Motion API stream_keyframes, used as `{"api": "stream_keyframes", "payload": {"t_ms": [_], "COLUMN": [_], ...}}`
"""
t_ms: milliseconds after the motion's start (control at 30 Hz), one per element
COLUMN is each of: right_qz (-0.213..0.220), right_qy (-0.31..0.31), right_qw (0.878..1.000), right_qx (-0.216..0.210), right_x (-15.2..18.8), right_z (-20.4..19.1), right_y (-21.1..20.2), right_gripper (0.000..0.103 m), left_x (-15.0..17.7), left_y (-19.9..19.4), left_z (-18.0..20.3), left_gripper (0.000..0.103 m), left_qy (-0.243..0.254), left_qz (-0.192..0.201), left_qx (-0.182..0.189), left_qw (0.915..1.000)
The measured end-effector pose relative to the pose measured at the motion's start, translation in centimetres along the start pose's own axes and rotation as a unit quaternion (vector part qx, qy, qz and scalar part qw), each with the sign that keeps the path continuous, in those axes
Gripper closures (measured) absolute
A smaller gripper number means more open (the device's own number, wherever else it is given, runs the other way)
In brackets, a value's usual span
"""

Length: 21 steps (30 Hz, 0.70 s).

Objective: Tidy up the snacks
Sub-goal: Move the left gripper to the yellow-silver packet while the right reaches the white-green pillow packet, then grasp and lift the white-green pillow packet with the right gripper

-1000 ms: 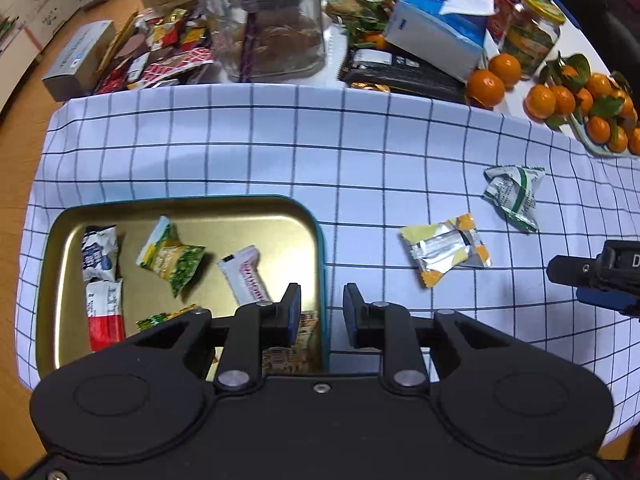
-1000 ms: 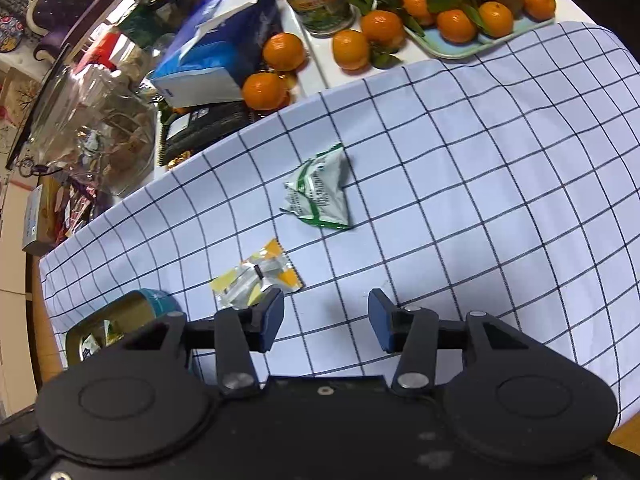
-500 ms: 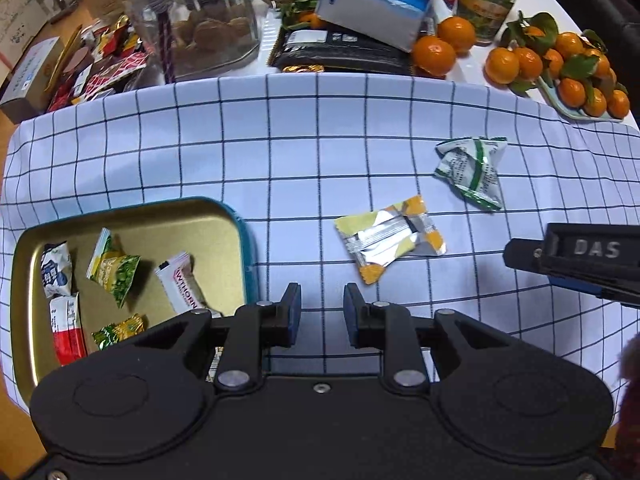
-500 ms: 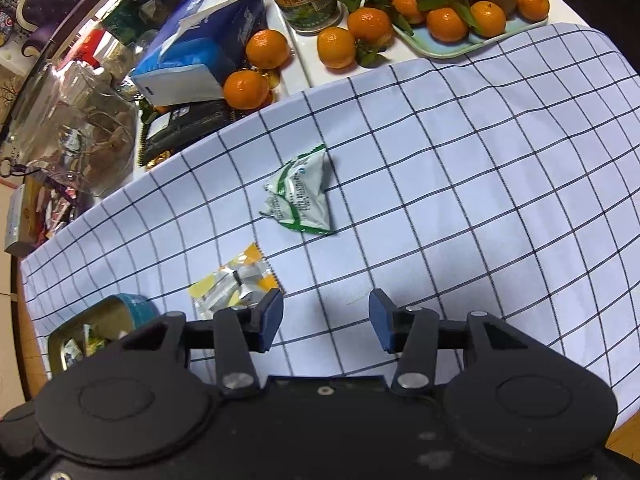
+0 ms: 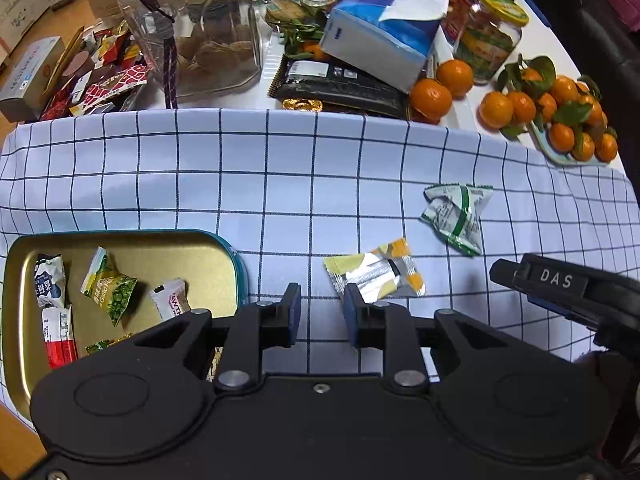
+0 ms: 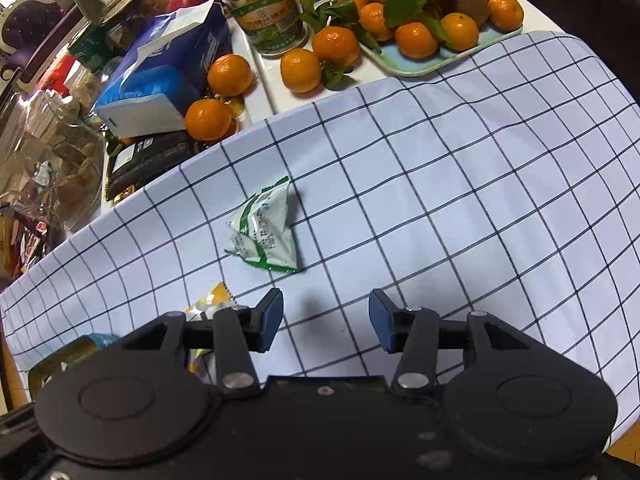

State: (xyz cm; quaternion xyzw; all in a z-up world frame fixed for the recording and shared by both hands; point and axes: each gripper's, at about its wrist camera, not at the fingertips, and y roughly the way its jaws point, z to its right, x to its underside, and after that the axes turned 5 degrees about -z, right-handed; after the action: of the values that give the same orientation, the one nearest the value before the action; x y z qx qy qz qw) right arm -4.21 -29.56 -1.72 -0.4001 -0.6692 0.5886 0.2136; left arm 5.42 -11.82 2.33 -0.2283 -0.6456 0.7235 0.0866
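The black body of the left gripper [image 5: 318, 314] is covering the near edge of the gold tray [image 5: 224, 246] in the left wrist view, hiding the lower part of the small green-and-gold packet [image 5: 106, 345] and whatever is lying behind the left finger. The tray is sitting to the left of the fingers, holding several wrapped snacks, among them a green pea packet [image 5: 110, 286] and a red-and-white packet [image 5: 59, 334]. The print on all the wrappers is too small to read. The left gripper is pointing steeply down over the checked cloth [image 5: 240, 184], its fingers standing a narrow gap apart with only bare cloth between them, gripping nothing. The yellow-and-silver snack [image 5: 376, 274] is lying just ahead of the right finger, right beside its tip.

In the right wrist view this same snack [image 6: 210, 304] is mostly hidden behind the left finger, and the tray is showing only as a sliver at the lower left. The right gripper [image 6: 326, 314] is also tilting steeply down, fingers parted wider and empty. The green-and-white snack [image 6: 266, 234] is lying on the cloth ahead of the left finger, apart from it.
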Motion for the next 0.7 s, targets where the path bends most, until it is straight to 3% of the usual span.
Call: {"api": "stream_keyframes", "payload": {"t_ms": [300,700], "right_qz": [0.06,0.046], "right_qy": [-0.034,-0.048], "right_qw": [0.997,0.998], "right_qx": [-0.017,-0.001], "right_x": [-0.9,-3.4], "right_z": [-2.4,-5.3], "right_y": [-0.3,4.8], "right_gripper": [0.053,0.049], "left_x": [-0.3,-0.5], "left_y": [-0.9,-1.4], "left_z": [-1.1,-2.3], "left_gripper": [0.07,0.071], "left_qy": [-0.019,-0.035], "left_qz": [0.006,0.01], "left_qx": [0.019,0.028], "left_qw": [0.9996,0.9989]}}
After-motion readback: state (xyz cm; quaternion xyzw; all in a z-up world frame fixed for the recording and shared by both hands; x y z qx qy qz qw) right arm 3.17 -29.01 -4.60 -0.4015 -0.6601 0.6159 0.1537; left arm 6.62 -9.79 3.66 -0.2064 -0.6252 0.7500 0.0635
